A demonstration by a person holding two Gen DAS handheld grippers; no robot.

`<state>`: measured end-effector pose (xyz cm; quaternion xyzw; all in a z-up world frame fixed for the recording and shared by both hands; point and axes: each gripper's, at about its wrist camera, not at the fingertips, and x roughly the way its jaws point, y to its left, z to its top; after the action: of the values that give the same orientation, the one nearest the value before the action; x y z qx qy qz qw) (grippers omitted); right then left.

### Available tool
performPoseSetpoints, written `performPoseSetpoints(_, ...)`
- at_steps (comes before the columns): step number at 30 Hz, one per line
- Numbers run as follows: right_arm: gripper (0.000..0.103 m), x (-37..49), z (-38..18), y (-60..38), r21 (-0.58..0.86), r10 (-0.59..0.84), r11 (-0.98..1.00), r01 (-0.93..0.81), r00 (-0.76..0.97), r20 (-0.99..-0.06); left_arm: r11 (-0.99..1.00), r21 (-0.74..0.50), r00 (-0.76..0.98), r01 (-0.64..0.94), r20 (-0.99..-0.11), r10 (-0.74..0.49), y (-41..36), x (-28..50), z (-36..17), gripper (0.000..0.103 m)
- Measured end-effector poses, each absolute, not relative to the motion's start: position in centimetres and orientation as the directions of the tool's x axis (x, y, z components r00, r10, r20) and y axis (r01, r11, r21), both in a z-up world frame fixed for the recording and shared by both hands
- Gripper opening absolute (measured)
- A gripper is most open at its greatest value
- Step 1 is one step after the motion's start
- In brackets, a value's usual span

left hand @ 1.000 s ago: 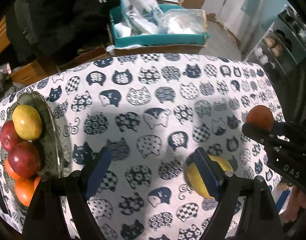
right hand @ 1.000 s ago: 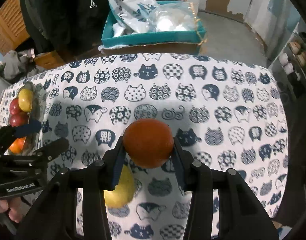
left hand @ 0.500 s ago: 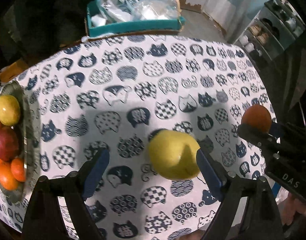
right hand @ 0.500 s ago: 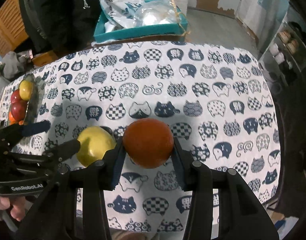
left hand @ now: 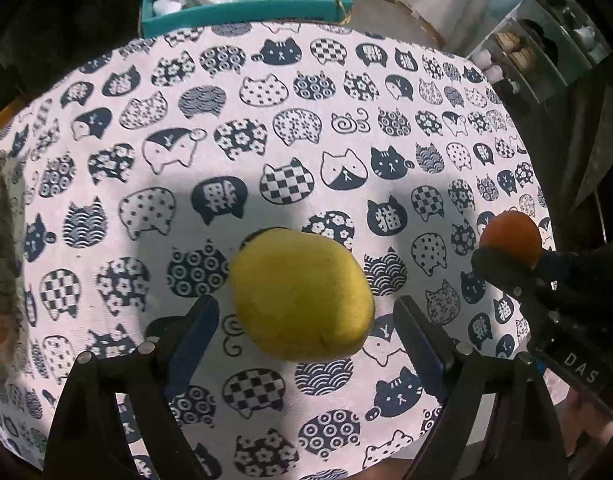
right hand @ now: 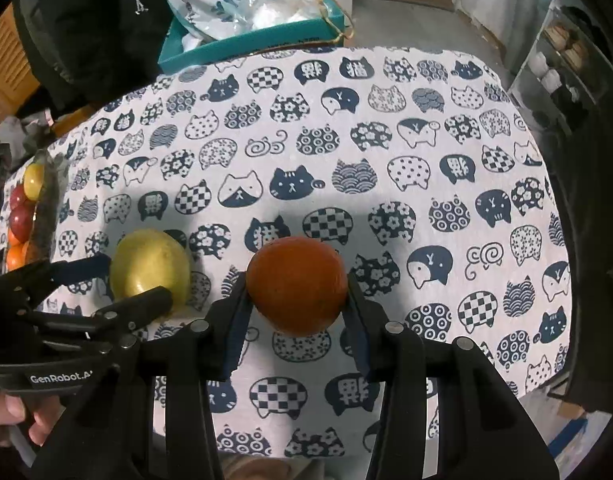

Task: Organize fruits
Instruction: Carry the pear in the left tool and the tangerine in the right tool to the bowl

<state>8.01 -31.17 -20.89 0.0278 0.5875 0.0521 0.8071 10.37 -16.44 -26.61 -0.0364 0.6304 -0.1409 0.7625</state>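
The left hand-held gripper point(left hand: 304, 322) had just widened, and now straddled the yellow fruit point(left hand: 302, 294) on the desk point(left hand: 346, 92) without touching it. Just right of it, the right hand-held gripper point(right hand: 297, 302) clamped an orange point(right hand: 297, 286); both awaited the plate point(right hand: 46, 204).

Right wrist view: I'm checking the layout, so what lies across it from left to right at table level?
Fruit plate → left tongs around the yellow fruit → orange in the right tongs.
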Motion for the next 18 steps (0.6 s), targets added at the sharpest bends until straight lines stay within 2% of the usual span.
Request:
performPoseSetpoints(7,0.044,8.4,-21.7,-31.6,0.119,0.126,0.992,-0.042,0.293,-0.948,0.959,-0.227,0.147,0.17,-0.956,-0.252,-17.1,10.5,-28.2,0.09)
performPoseSetpoints(11,0.044,8.6,-21.9,-31.7,0.123,0.129,0.992,-0.041,0.293,-0.947,0.964,-0.198,0.169,0.178,-0.959,-0.229,-17.2,10.6,-28.4,0.08)
performPoseSetpoints(18,0.044,8.8,-22.0,-31.6,0.121,0.128,0.992,-0.04,0.297,-0.946,0.965,-0.163,0.202,0.207,-0.958,-0.205,-17.6,10.4,-28.1,0.079)
